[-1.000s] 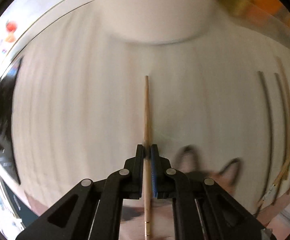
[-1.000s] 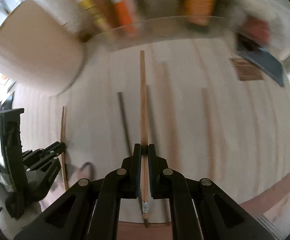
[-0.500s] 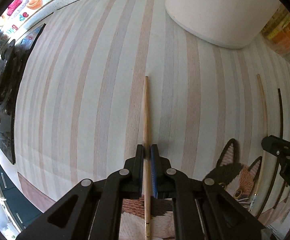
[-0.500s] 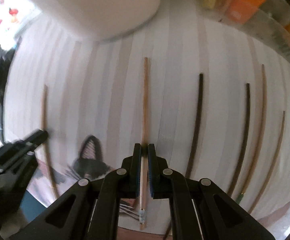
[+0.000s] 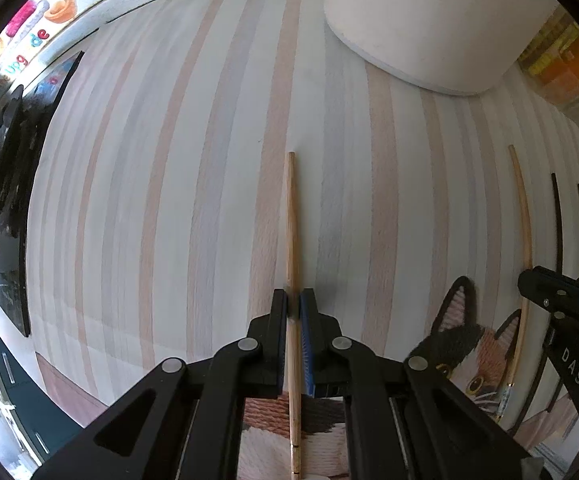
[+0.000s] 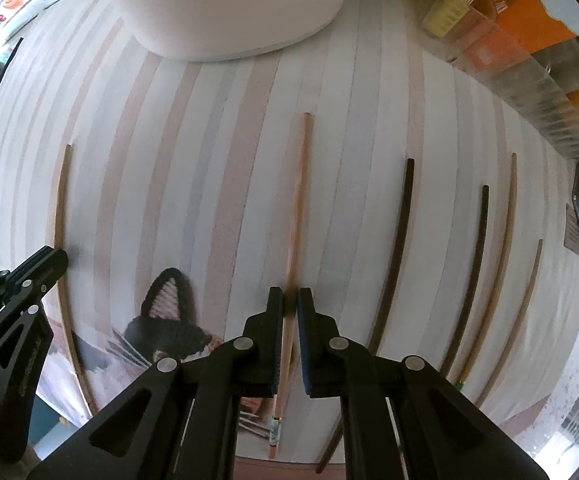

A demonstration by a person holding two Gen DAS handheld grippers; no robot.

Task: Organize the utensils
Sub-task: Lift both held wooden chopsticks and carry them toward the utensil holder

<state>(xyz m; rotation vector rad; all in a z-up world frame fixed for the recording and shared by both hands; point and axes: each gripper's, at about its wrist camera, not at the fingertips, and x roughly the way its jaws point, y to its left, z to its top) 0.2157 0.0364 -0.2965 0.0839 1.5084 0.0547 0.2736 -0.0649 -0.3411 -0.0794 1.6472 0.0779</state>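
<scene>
Between fingers point(image 5: 279, 312), chopstick point(image 5: 292, 216) (lengthwise, outward)

We look straight down from both wrists, close over the striped mat point(image 5: 169, 200); each view shares it.

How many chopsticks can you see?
6: one in the left gripper, one between the right gripper's fingers, two dark and two light rightward. More may hide.

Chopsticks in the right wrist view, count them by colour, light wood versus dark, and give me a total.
Light wood chopsticks: 4
Dark chopsticks: 2
Total: 6
</scene>
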